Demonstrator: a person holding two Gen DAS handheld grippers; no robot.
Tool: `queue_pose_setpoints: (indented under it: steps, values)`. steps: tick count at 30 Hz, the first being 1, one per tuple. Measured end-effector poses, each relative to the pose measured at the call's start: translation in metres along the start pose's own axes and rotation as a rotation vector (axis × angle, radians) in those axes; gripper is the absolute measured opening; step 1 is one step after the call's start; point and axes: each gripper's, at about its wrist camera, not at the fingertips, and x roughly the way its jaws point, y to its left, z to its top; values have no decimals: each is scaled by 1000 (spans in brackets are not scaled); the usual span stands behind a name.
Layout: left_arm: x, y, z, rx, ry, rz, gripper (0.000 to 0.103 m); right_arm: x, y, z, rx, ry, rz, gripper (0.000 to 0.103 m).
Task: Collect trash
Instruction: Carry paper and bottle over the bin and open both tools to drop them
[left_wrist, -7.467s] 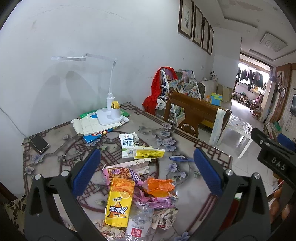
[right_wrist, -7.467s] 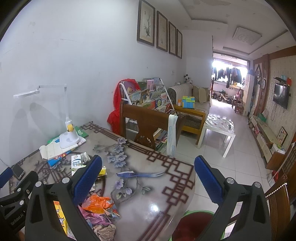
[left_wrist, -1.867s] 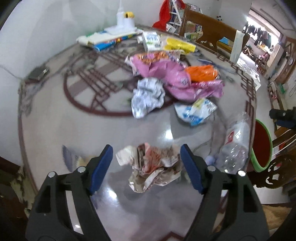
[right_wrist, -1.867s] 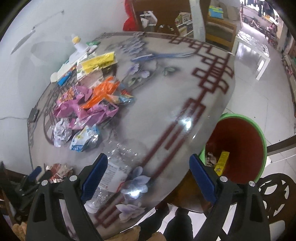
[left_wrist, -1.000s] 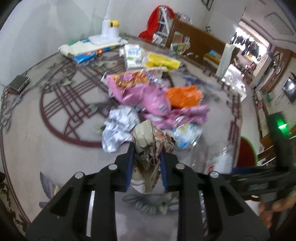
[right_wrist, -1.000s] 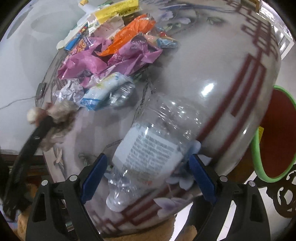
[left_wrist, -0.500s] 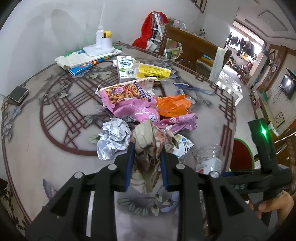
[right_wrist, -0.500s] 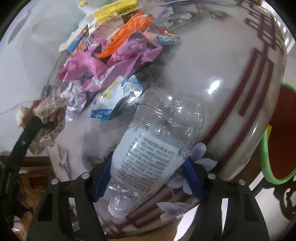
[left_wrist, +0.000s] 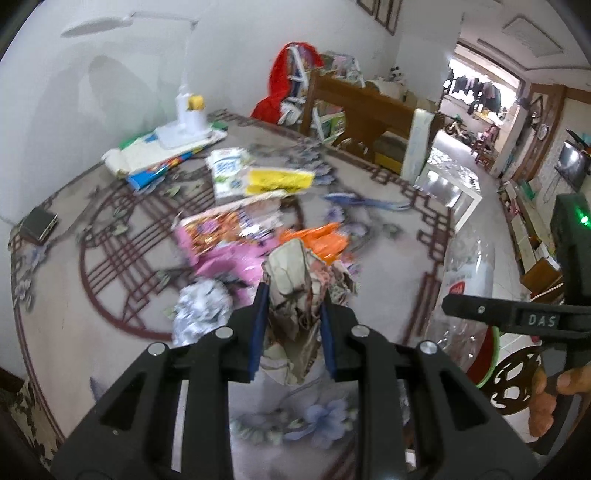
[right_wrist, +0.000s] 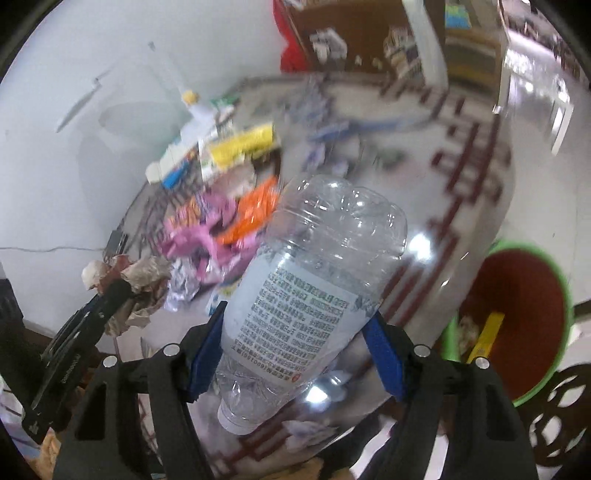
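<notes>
My left gripper (left_wrist: 291, 325) is shut on a crumpled brown paper wad (left_wrist: 295, 291) and holds it above the table's near edge. My right gripper (right_wrist: 295, 347) is shut on a clear plastic bottle (right_wrist: 314, 295), lifted off the table with its cap end toward me. The bottle also shows in the left wrist view (left_wrist: 465, 280). The paper wad shows at the left of the right wrist view (right_wrist: 136, 280). A red bin with a green rim (right_wrist: 517, 314) stands below the table's right edge and holds a yellow carton (right_wrist: 484, 336).
On the table (left_wrist: 74, 314) lie pink wrappers (left_wrist: 221, 251), an orange bag (left_wrist: 317, 240), a foil ball (left_wrist: 203, 306), a milk carton (left_wrist: 229, 173), a yellow packet (left_wrist: 277, 181), books under a lamp (left_wrist: 184, 122) and a phone (left_wrist: 37, 223). A wooden chair (left_wrist: 354, 107) stands behind.
My right gripper has shut on the bottle and lifted it off the table. My left gripper has raised the paper wad a little higher.
</notes>
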Motion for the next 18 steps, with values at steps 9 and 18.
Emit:
queue_pose_setpoints:
  steps: [9, 18]
  values:
    - [6, -80, 25, 75, -48, -137, 25, -59, -48, 10, 17, -110, -106, 69]
    - [18, -164, 35, 143, -33, -245, 26, -101, -117, 5, 50, -148, -240, 69]
